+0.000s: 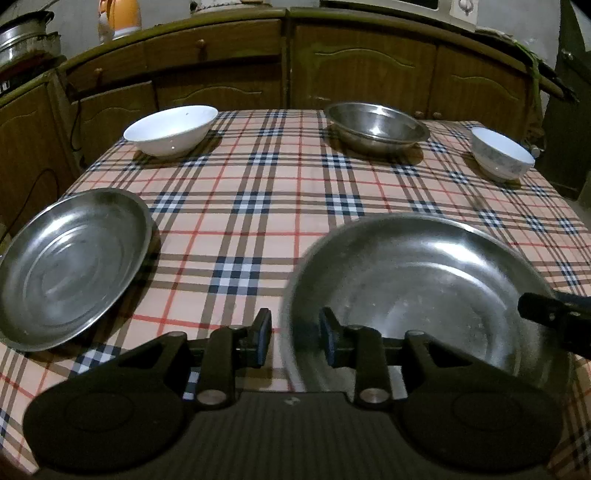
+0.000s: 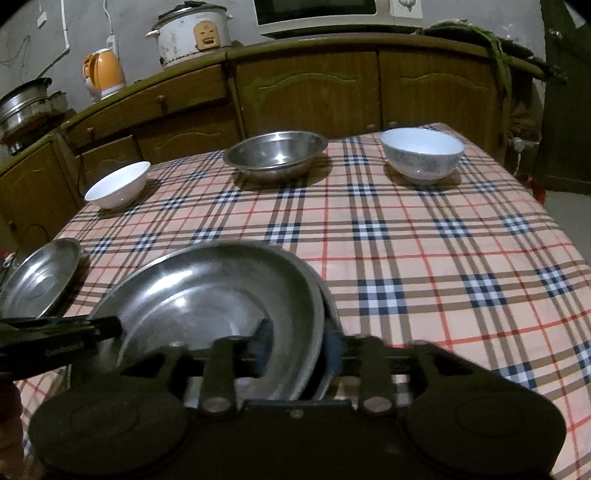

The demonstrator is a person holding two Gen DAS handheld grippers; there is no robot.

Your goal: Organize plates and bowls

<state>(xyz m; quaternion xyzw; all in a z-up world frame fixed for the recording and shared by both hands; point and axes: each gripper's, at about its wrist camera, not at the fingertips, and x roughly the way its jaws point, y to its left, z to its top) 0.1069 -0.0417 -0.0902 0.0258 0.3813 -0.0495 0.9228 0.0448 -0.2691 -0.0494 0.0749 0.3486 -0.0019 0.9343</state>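
A large steel plate is at the table's near edge, lifted and tilted. My right gripper is shut on its right rim. My left gripper is open, its fingers astride the plate's left rim without pinching it. A second steel plate lies at the near left. A steel bowl stands at the far middle, a white bowl at the far left, a patterned white bowl at the far right.
The table has a plaid cloth. Wooden cabinets run behind it, with a rice cooker, an orange kettle and steel pots on top.
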